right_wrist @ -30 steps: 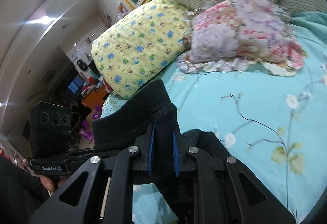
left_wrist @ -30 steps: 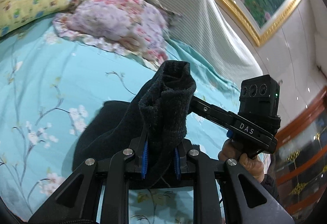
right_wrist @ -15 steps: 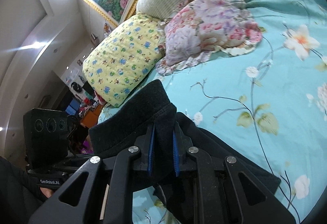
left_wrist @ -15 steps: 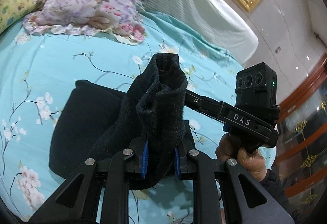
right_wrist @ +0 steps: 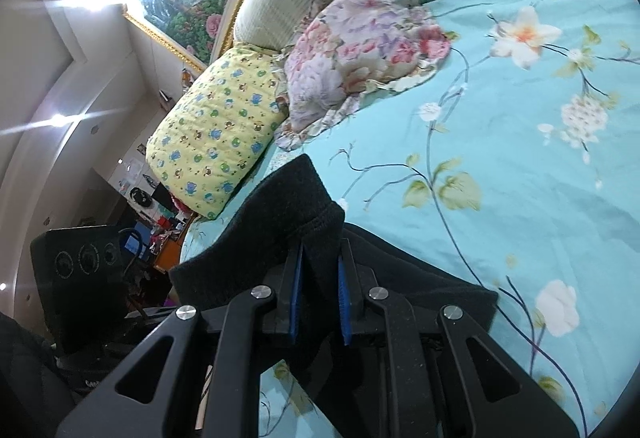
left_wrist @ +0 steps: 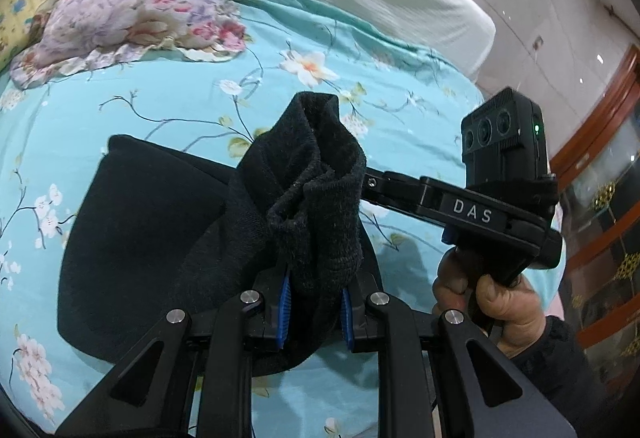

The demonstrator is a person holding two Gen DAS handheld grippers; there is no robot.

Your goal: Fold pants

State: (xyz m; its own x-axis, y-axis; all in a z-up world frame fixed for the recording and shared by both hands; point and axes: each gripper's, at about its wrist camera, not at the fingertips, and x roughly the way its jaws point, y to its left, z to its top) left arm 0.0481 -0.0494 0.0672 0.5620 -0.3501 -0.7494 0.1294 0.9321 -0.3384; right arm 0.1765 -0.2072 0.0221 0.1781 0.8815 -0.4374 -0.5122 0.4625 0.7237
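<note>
Fold in progress, judged partway: the black pants (left_wrist: 144, 234) lie on the bed (left_wrist: 168, 94) as a compact dark slab, which looks like at least one fold already laid, while one end is lifted off the sheet and held in both grippers. Left gripper (left_wrist: 314, 312): clenched on a bunched, rolled edge of the pants, blue pads pressed against the fabric on both sides; the cloth stands up in a tube between and above the fingertips. Right gripper (right_wrist: 318, 296): likewise clamped on a thick edge of the pants (right_wrist: 280, 214), fabric rising above the pads and draping down to the part resting on the bed. In the left wrist view the right gripper's body, marked DAS, sits just beside the held bundle, so the two grasps are close together on the same end. Remaining, by my estimate: carry this end over the flat part, lay it down, release, smooth. Floral pillow (left_wrist: 132, 14) and yellow pillow (right_wrist: 216, 134) are well apart from the work.
</note>
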